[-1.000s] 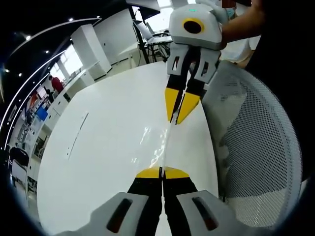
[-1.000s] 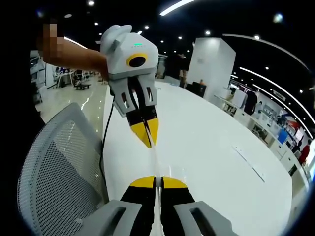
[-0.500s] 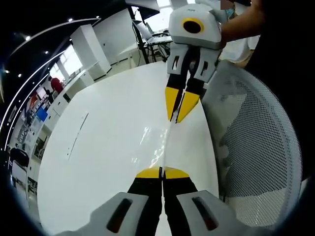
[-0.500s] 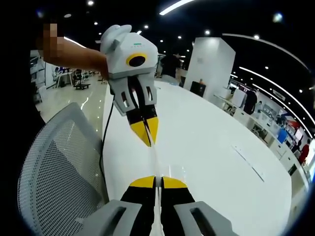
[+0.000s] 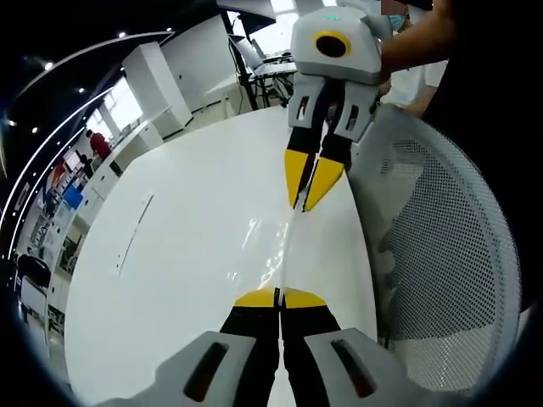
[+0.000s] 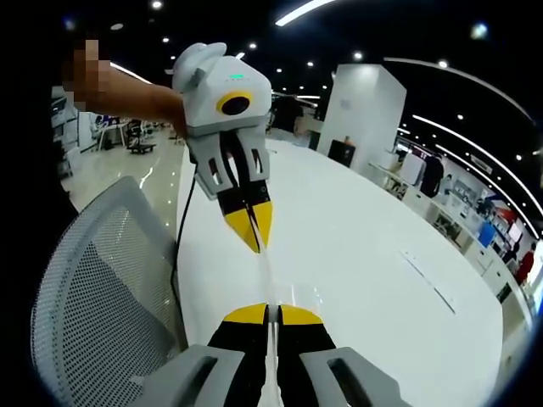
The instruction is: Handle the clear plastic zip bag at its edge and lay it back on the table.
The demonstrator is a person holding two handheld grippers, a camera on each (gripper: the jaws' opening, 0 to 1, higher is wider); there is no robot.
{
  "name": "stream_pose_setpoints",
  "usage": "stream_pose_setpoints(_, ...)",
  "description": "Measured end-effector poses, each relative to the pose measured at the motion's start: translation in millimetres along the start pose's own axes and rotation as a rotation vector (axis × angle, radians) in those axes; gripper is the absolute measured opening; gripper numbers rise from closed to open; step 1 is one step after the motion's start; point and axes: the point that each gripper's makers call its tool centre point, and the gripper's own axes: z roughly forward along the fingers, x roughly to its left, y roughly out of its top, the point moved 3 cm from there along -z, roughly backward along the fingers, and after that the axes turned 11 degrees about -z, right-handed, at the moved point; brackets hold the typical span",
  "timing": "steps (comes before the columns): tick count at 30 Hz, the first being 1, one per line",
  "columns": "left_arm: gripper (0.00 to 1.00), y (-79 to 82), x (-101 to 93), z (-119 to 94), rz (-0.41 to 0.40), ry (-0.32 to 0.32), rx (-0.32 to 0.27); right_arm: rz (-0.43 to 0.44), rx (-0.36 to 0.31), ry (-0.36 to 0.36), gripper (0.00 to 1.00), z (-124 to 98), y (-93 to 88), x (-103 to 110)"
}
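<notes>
Clear bag point(image 5: 273, 254) barely visible edge-on over white table point(image 5: 187, 246), left gripper point(image 5: 279, 294) and right gripper point(image 5: 303, 203) fingers clamped on it

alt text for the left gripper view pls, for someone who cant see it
A clear plastic zip bag is stretched edge-on between two yellow-tipped grippers: the left gripper at the bottom and the right gripper reaching in from the top, both shut on it above a white table. A mesh chair stands alongside.
</notes>
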Motion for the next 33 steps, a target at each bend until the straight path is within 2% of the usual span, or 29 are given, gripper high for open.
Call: stream_pose_setpoints(33, 0.00, -0.4, 2.4, 0.2, -0.009, 0.004, -0.004, 0.004, 0.004, -0.012, 0.00, -0.5, -2.8, -0.4)
